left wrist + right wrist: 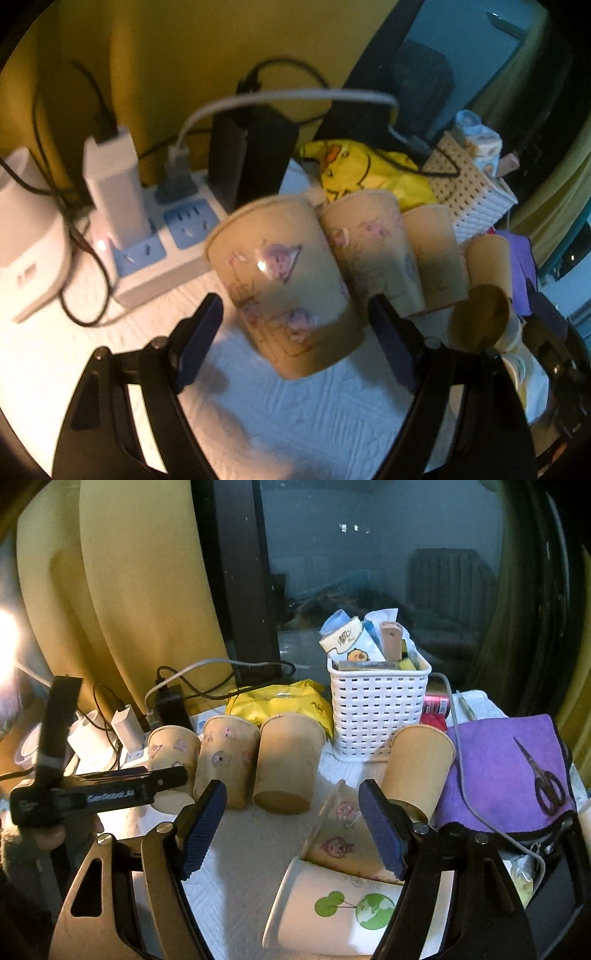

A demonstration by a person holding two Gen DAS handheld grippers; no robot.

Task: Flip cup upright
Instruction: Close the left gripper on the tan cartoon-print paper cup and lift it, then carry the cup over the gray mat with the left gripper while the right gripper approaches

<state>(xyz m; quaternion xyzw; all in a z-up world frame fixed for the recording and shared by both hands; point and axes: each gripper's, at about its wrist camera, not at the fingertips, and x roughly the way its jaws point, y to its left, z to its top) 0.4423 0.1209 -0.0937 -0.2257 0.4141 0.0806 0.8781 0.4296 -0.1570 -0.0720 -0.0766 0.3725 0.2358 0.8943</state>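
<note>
Several paper cups stand upright in a row on the white cloth. In the left wrist view my left gripper (295, 317) is open, its blue pads either side of the nearest printed cup (280, 280), not touching it. The same cup (173, 753) shows at the row's left end in the right wrist view, with the left gripper (162, 779) beside it. My right gripper (291, 823) is open and empty above the cloth. Near its right pad a printed cup (340, 834) and a white tree-print cup (332, 912) lie on their sides.
A white perforated basket (376, 709) with small items stands behind the cups. A purple cloth (506, 771) with scissors (546, 786) lies at the right. A power strip (162, 240) with chargers and cables is at the left. A yellow duck bag (369, 173) lies behind the row.
</note>
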